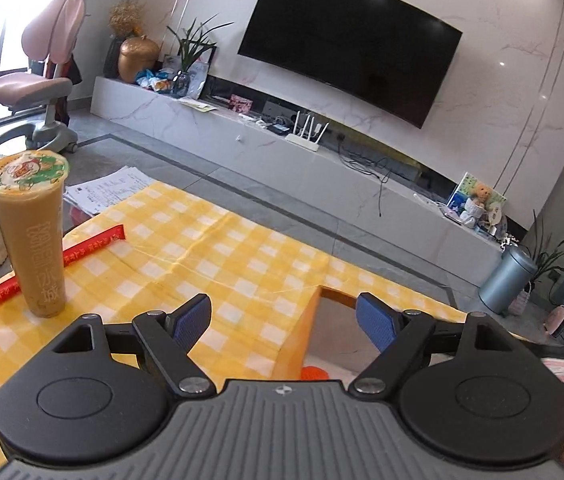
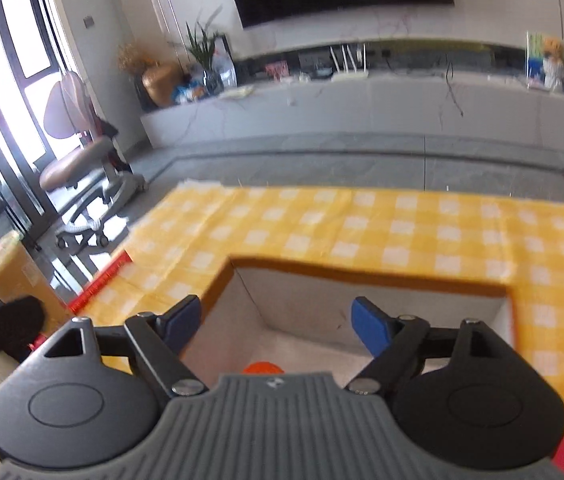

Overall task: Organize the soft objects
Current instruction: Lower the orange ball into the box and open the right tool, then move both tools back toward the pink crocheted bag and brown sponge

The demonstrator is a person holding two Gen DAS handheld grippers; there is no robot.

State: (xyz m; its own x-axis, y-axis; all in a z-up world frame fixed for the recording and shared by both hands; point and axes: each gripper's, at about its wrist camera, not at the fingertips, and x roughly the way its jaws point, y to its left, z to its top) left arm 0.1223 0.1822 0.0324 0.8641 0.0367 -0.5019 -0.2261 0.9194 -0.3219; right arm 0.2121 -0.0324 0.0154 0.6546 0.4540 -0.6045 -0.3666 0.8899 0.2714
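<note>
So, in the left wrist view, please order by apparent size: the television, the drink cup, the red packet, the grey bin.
1. television
2. drink cup, enlarged by nearness
3. red packet and grey bin: too alike to rank

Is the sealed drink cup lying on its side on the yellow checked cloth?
No, the drink cup stands upright on the checked cloth, its sealed top facing up.

A yellow checked tablecloth (image 1: 209,248) carries a drink cup (image 1: 29,232), red packet (image 1: 93,245) and box (image 2: 362,312).
</note>
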